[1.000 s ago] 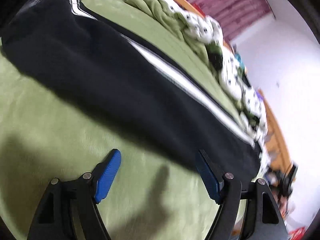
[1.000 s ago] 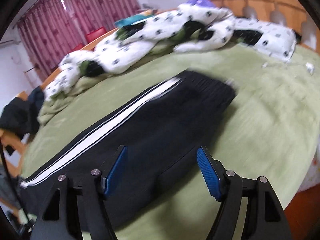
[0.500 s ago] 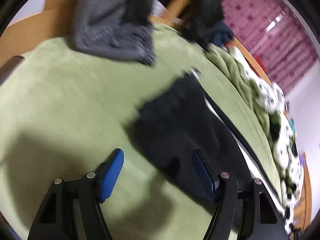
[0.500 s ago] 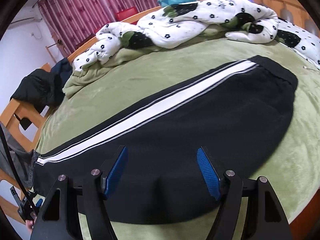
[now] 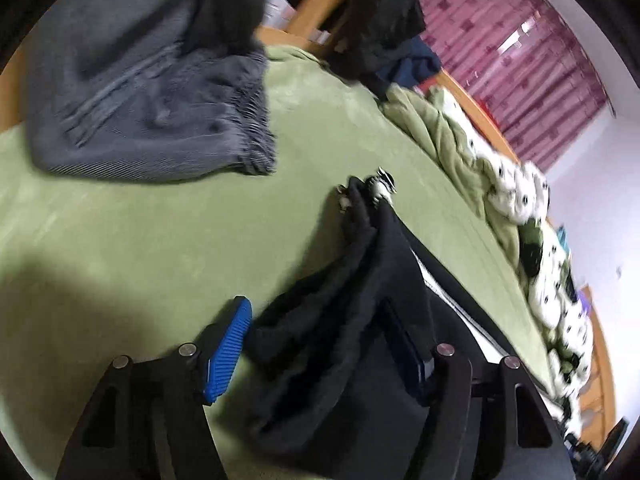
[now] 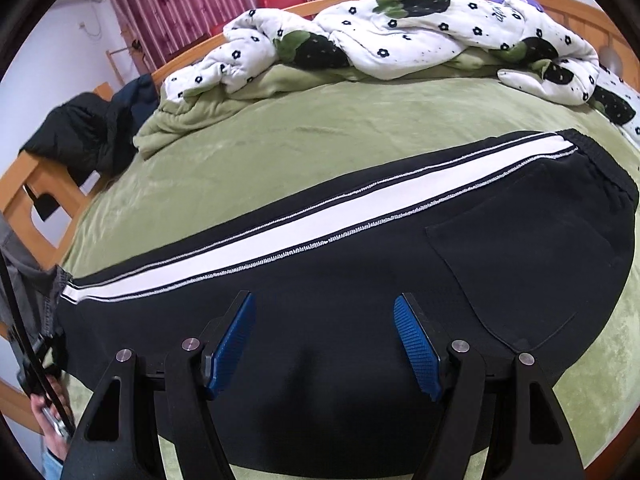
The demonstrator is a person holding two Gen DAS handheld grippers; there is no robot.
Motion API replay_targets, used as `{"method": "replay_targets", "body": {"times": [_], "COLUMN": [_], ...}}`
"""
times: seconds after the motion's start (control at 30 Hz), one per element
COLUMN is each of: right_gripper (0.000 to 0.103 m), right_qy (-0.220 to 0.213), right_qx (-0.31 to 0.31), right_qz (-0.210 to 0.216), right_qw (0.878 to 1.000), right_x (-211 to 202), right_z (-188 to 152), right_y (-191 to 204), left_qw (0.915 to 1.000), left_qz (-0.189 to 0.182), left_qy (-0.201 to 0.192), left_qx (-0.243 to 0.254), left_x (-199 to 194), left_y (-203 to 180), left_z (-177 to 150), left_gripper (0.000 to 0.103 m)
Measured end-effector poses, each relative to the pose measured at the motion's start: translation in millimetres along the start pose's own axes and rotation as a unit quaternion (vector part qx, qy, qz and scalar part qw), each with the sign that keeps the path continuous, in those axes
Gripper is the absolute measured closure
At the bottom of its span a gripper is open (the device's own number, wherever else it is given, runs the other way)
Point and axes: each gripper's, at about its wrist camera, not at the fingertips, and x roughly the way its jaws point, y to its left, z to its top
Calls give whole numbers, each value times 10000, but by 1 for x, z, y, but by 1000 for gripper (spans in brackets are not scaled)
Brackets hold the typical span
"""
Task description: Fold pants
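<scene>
Black pants with a white side stripe lie folded lengthwise across the green bed, waistband to the right, cuffs to the left. My right gripper is open and empty, hovering over the pants' near edge around mid-leg. In the left wrist view the cuff end of the pants is bunched up between the blue fingers of my left gripper, which stands open around the fabric.
Grey pants lie on the bed near the footboard. A green blanket and a white flowered quilt are piled along the far side. Dark clothes hang on the wooden bed frame. Green sheet surrounds the pants.
My left gripper has swung to the leg end and closed in on the cuffs, which are now bunched between its fingers. My right gripper has steadied over the mid-leg, still open.
</scene>
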Motion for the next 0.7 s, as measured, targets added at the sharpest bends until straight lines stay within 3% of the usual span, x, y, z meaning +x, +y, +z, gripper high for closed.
{"method": "replay_targets", "body": {"times": [0.03, 0.13, 0.17, 0.3, 0.37, 0.43, 0.53, 0.6, 0.7], "right_gripper": [31, 31, 31, 31, 31, 31, 31, 31, 31], "right_qy": [18, 48, 48, 9, 46, 83, 77, 51, 23], "right_qx": [-25, -52, -54, -29, 46, 55, -47, -100, -198], "right_qz": [-23, -75, -63, -87, -34, 20, 3, 57, 86], "right_qw": [10000, 9999, 10000, 10000, 10000, 9999, 10000, 9999, 9998], "right_x": [2, 3, 3, 1, 2, 3, 1, -3, -7], "right_z": [0, -1, -1, 1, 1, 1, 0, 0, -1], "right_y": [2, 3, 3, 0, -3, -3, -1, 0, 2], "left_qw": [9999, 9997, 9996, 9984, 9982, 9994, 9997, 9999, 9993], "left_qz": [36, -11, -96, -440, -457, -165, -8, -90, 110], "left_qy": [58, 179, 240, 117, 34, -203, -213, -69, 367], "left_qx": [73, 169, 143, -328, -389, -226, 90, 117, 30], "left_x": [2, -10, -18, -65, -79, -92, -100, -97, -74], "left_y": [-3, -4, -3, 7, 8, 5, 0, 0, 3], "left_z": [1, -2, -2, 0, 0, -2, -12, -23, -44], "left_gripper": [38, 72, 77, 78, 71, 64, 32, 32, 32]}}
